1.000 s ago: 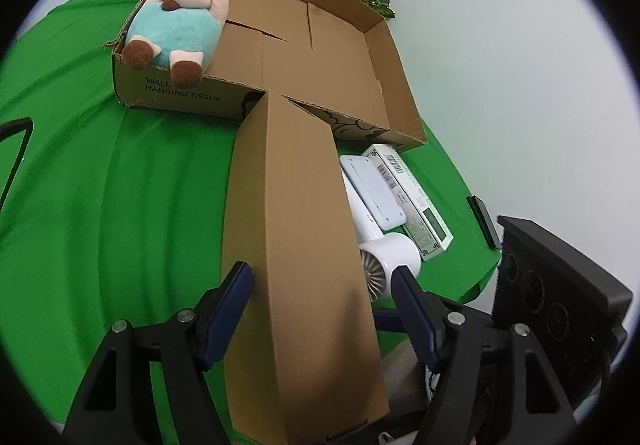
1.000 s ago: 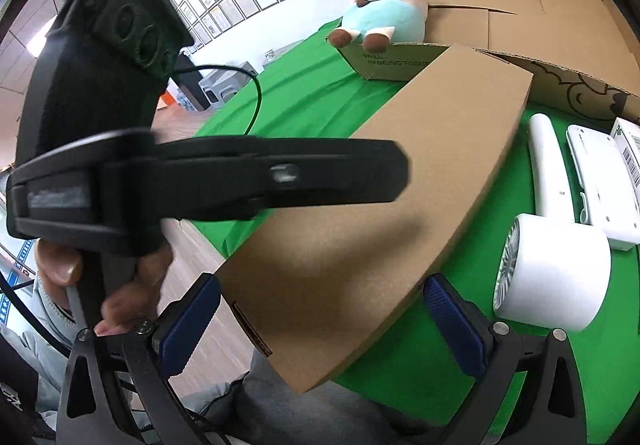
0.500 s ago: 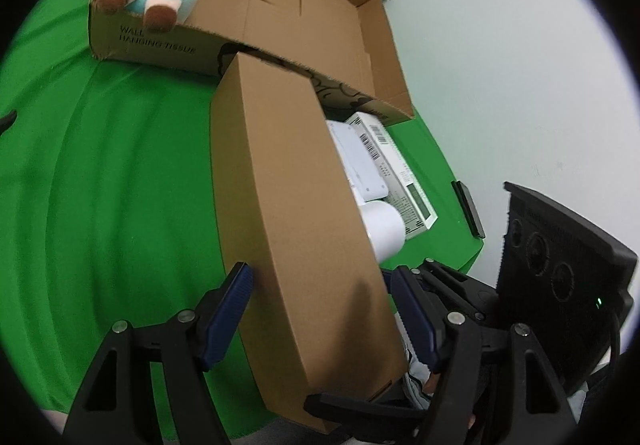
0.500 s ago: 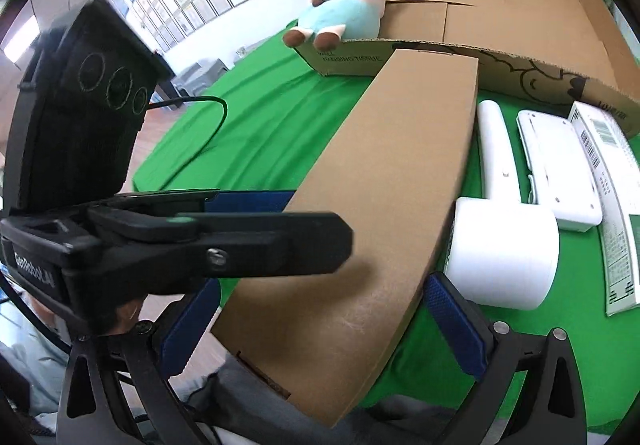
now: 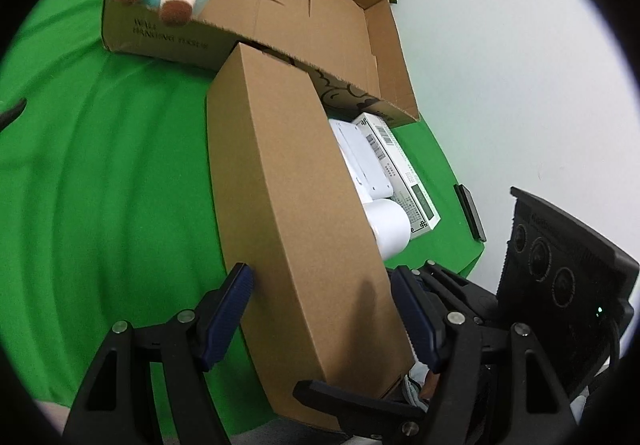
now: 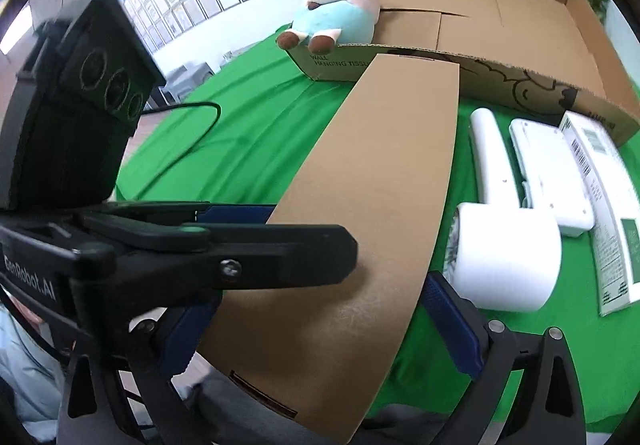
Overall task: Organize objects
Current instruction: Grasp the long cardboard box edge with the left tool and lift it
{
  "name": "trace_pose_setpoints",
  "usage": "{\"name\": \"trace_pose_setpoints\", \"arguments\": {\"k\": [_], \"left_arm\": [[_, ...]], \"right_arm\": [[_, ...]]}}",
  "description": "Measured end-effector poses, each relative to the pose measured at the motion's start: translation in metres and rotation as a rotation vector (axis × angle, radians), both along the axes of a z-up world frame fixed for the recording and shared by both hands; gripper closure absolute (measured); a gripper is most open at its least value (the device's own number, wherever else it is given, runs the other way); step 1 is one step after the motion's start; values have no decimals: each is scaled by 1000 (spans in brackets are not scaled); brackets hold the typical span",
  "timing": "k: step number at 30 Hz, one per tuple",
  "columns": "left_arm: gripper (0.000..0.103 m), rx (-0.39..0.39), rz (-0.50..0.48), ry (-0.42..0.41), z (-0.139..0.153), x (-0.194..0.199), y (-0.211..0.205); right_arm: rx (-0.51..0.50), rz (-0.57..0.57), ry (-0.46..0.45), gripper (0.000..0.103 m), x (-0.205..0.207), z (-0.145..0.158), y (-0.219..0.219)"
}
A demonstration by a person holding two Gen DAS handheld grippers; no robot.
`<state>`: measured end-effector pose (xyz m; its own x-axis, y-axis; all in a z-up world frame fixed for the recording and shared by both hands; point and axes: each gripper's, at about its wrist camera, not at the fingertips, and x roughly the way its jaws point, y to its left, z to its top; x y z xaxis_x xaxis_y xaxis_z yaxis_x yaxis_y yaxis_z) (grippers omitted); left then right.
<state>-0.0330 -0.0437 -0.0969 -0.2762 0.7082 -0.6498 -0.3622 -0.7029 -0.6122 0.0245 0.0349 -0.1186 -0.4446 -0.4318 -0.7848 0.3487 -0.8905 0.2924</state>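
my left claw (image 5: pixel 322 315) sits spread at the bottom of its frame, its blue pads either side of the long brown box (image 5: pixel 292 205); whether they touch it i cannot tell. my right claw (image 6: pixel 320 329) is spread too, straddling the same box's near end at lower centre. the box runs up the green counter (image 5: pixel 112 185) to the big open carton (image 6: pixel 500 21), where a plush pig (image 6: pixel 340 13) lies on the upper left rim. right of the box lie a white hair dryer (image 6: pixel 504 257) and two flat white packages (image 6: pixel 550 173).
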Motion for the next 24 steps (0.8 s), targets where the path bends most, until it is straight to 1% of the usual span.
{"name": "trace_pose_setpoints", "arguments": {"k": [4, 6, 8, 10, 11, 12, 13, 14, 16, 17, 18, 19, 20, 24], "left_arm": [[33, -43, 55, 75, 25, 10, -14], [33, -59, 94, 118, 38, 15, -25], [33, -57, 111, 147, 51, 19, -33], [33, -19, 77, 148, 57, 19, -32], [38, -18, 61, 142, 56, 18, -27], [39, -38, 60, 143, 54, 15, -22], [39, -38, 57, 140, 52, 14, -19], [39, -19, 49, 133, 49, 11, -16], [40, 28, 15, 101, 44, 5, -9], [44, 41, -8, 81, 39, 1, -2], [44, 48, -17, 84, 39, 0, 2], [44, 35, -27, 86, 39, -2, 8], [44, 24, -30, 93, 40, -3, 11], [44, -26, -4, 111, 43, -7, 12]], "right_arm": [[-110, 36, 19, 4, 1, 8, -1], [-203, 75, 15, 4, -5, 10, -3], [-330, 128, -46, 4, -17, 2, -6], [-420, 163, -108, 4, -25, -10, -9], [-450, 172, -142, 4, -27, -18, -10], [-464, 170, -158, 3, -28, -22, -8], [-493, 161, -170, 2, -28, -25, -3], [-510, 140, -172, 2, -28, -26, 6], [-438, 71, -116, 1, -23, -19, 26], [-407, 35, -96, 1, -21, -14, 36], [-412, 20, -93, 1, -19, -10, 45], [-425, 7, -90, 1, -17, -6, 54], [-410, -14, -68, 1, -13, 1, 62], [-309, -38, 22, 0, 2, 23, 67]]}}
